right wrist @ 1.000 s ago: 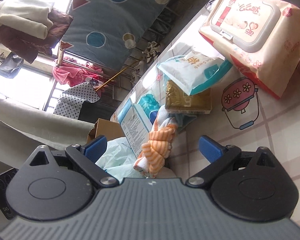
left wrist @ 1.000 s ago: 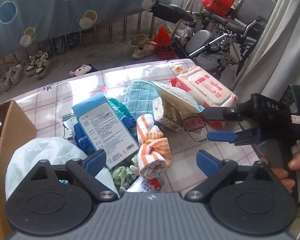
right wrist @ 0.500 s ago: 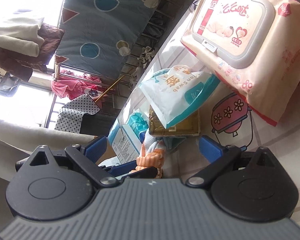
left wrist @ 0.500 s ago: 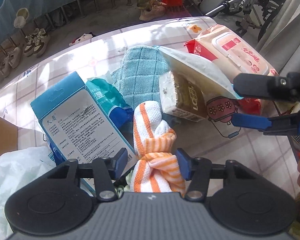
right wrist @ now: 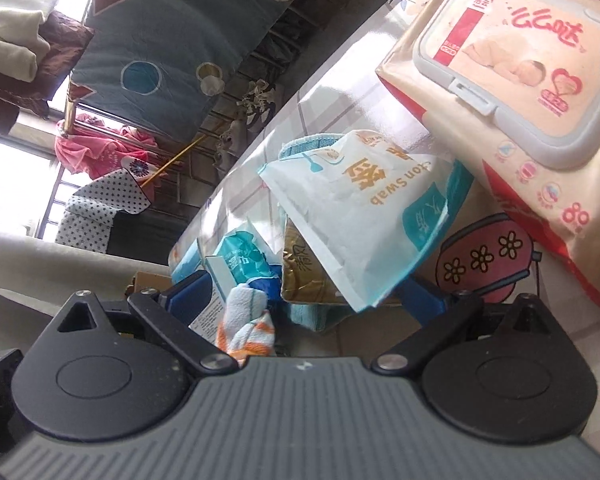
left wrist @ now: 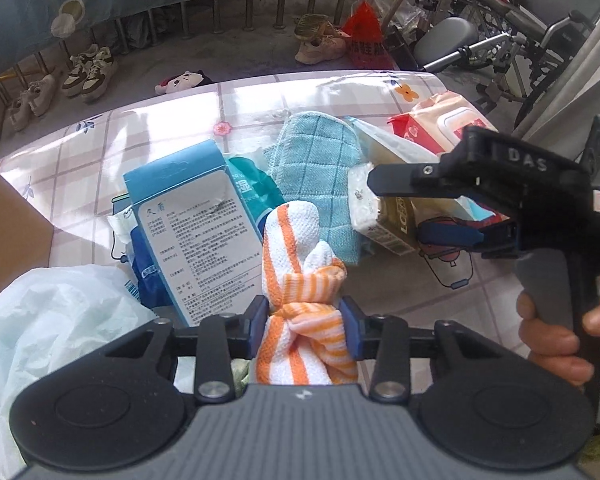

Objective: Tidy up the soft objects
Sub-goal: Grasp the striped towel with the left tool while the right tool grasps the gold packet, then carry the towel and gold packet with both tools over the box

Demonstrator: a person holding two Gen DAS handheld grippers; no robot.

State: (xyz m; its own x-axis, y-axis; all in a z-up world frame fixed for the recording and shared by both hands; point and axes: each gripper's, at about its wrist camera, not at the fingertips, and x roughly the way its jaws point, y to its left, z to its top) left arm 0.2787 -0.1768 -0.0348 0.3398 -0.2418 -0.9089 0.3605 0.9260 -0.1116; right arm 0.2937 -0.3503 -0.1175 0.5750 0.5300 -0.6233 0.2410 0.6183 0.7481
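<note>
My left gripper is shut on a knotted orange-and-white striped cloth, which also shows in the right wrist view. My right gripper is open, its jaws set on either side of a gold pack and a cotton swab bag; it also shows in the left wrist view. A teal cloth lies behind the pile. A wet wipes pack lies at the right.
A blue-and-white box leans at left, next to a teal tissue packet. A white plastic bag and a cardboard box stand at the left edge. Shoes, railings and wheelchairs stand beyond the table.
My left gripper closed on the striped cloth. My right gripper moved in toward the gold pack and the swab bag.
</note>
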